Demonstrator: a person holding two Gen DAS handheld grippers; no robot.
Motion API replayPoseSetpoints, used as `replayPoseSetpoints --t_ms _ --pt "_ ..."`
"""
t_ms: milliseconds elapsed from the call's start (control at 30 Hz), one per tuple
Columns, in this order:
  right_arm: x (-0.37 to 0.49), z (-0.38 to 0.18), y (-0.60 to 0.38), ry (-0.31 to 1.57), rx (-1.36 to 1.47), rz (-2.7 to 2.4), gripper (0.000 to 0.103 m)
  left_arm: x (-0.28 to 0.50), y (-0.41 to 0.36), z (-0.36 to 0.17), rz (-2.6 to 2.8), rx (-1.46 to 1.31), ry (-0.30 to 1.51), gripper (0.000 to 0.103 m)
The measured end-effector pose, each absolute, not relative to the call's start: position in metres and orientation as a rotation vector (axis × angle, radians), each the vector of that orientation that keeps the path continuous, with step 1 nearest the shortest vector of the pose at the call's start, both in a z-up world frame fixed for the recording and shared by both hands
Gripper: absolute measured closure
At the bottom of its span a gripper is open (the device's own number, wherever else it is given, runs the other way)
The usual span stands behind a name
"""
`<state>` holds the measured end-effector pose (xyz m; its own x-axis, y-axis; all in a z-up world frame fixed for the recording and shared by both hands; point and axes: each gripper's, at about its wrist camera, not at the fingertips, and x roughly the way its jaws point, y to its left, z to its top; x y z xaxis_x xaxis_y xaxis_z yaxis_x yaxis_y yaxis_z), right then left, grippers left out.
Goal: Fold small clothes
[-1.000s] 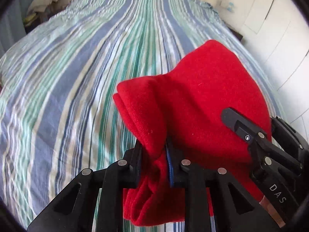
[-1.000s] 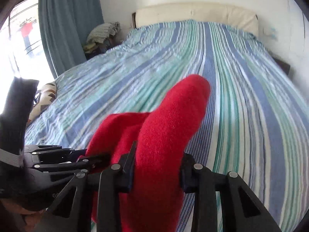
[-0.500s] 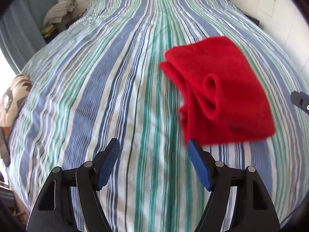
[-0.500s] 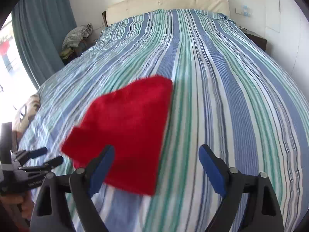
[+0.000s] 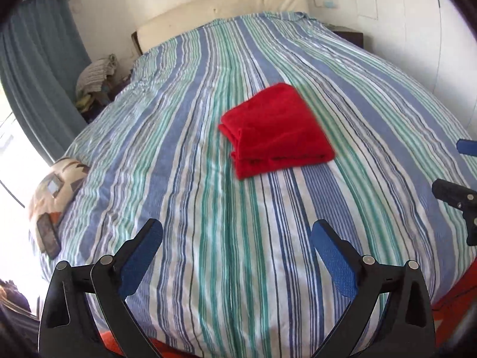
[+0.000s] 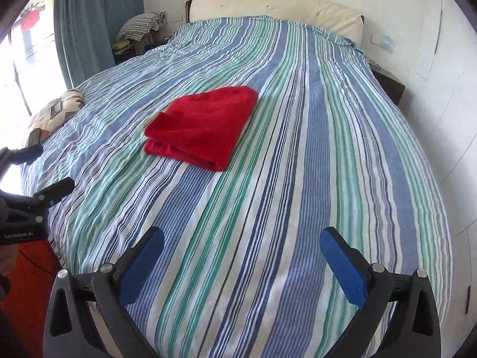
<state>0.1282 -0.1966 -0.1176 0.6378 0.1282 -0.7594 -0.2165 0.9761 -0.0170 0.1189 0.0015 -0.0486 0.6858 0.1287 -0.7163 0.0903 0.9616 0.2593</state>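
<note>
Hovering wide-jawed, both grippers (image 5: 237,240) (image 6: 242,246) face folded red cloth (image 5: 275,132).

Both wrist fisheyes look from the bed's foot toward the headboard (image 5: 220,9), raised, well back. They share the striped bedspread (image 6: 298,179) and folded red cloth (image 5: 275,131), mid-frame.

Home bedroom, striped bed (image 6: 298,149), cream headboard (image 6: 268,7), curtain (image 6: 83,15)
</note>
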Motion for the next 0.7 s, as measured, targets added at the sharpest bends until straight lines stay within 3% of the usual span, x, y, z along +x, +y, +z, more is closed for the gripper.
replayPoseSetpoints --t_ms 267,533,700 --pt "0.1 -0.048 -0.194 0.796 -0.091 0.245 0.0 0.079 0.01 0.016 0.006 0.197 0.724 0.001" --pt "0.077 -0.042 -0.183 0.836 -0.153 0.252 0.0 0.048 0.01 -0.022 -0.036 0.13 0.943 0.001" --pt "0.057 -0.047 -0.186 0.861 -0.139 0.254 0.0 0.033 0.009 -0.02 0.014 0.126 0.933 0.001"
